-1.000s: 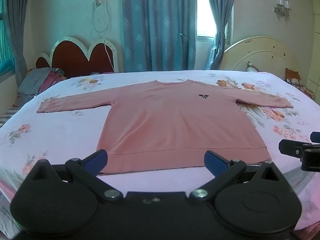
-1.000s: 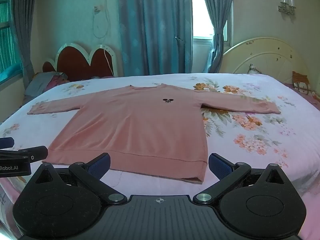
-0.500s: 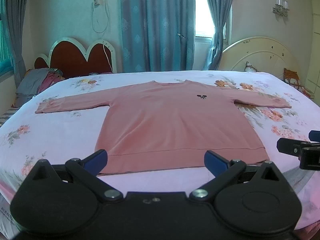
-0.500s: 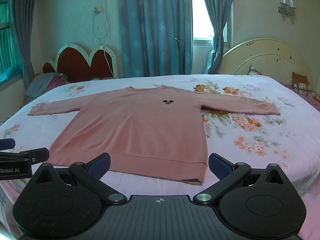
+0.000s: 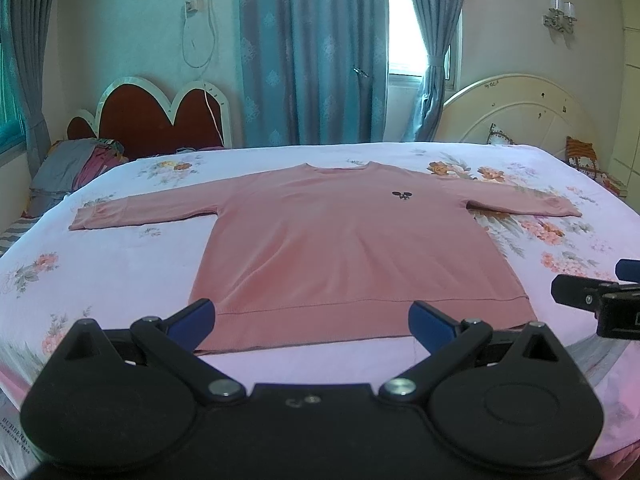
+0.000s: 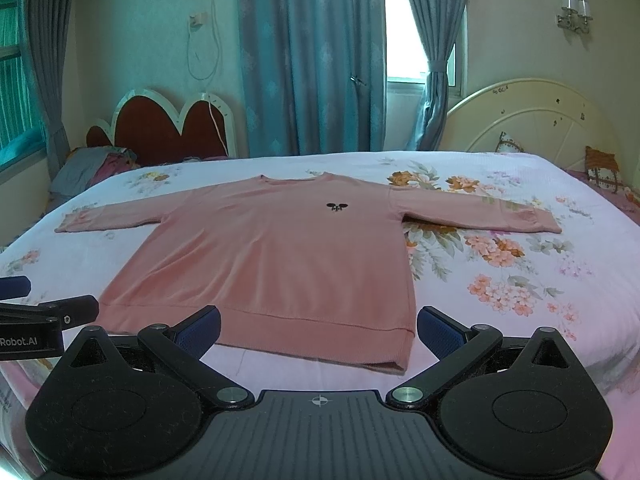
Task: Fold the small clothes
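Observation:
A pink long-sleeved sweater (image 5: 352, 248) lies flat and spread out on the floral bed sheet (image 5: 100, 264), hem nearest me, sleeves stretched to both sides. It also shows in the right wrist view (image 6: 272, 264). My left gripper (image 5: 312, 318) is open and empty, just short of the hem. My right gripper (image 6: 318, 330) is open and empty, near the hem's right corner. Each gripper shows at the edge of the other's view: the right one (image 5: 600, 300) and the left one (image 6: 36, 320).
The bed has a cream headboard (image 5: 520, 112) at the right. A second bed with a red heart-shaped headboard (image 5: 160, 120) and piled clothes (image 5: 76, 168) stands at the back left. Blue curtains (image 5: 312, 52) hang behind. A cushion (image 5: 582, 158) lies at the far right.
Both grippers have drifted slightly; the view has shifted a little. The sweater has not moved and both grippers stay open.

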`<act>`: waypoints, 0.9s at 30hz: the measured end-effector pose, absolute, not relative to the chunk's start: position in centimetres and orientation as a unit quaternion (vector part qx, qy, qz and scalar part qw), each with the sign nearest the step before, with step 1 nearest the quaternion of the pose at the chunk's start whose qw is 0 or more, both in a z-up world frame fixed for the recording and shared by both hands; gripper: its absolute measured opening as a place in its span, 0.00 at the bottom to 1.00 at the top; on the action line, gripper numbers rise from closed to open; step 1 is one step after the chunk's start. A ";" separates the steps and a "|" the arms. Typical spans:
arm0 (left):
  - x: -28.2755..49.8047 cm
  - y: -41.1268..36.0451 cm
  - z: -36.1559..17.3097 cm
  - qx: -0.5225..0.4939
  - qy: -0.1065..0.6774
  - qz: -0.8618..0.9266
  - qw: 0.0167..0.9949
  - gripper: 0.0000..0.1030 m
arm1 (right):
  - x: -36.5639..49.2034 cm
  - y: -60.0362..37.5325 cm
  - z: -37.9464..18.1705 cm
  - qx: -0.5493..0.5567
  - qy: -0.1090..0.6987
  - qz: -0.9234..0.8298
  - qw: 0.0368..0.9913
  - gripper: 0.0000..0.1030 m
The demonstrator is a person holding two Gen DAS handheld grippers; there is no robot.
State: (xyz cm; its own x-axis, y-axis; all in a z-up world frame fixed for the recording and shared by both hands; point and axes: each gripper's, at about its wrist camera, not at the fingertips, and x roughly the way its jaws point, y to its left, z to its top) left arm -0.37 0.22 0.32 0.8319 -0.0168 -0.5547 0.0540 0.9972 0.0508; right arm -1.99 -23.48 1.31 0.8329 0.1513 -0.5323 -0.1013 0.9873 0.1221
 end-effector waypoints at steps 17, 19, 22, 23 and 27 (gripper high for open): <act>-0.6 0.3 0.6 0.031 0.287 -0.017 0.957 1.00 | -2.2 -22.9 1.7 0.040 0.277 0.066 0.958 1.00; -0.6 0.5 0.8 0.029 0.287 -0.016 0.957 1.00 | -2.2 -22.9 1.7 0.039 0.277 0.066 0.958 1.00; -0.5 0.6 1.0 0.027 0.286 -0.015 0.958 1.00 | -2.1 -22.8 1.7 0.039 0.276 0.066 0.958 1.00; -0.6 0.7 1.0 0.026 0.285 -0.015 0.958 1.00 | -2.1 -22.8 1.7 0.037 0.276 0.066 0.958 1.00; -0.5 0.8 0.9 0.025 0.285 -0.014 0.958 1.00 | -2.2 -22.7 1.7 0.037 0.276 0.068 0.958 1.00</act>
State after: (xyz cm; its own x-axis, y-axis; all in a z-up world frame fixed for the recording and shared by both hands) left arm -0.48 0.77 0.95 0.8371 -0.0135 -0.5469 0.0420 0.9983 0.0396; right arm -2.17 -22.74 1.68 0.8382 0.1505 -0.5242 -0.1091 0.9880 0.1091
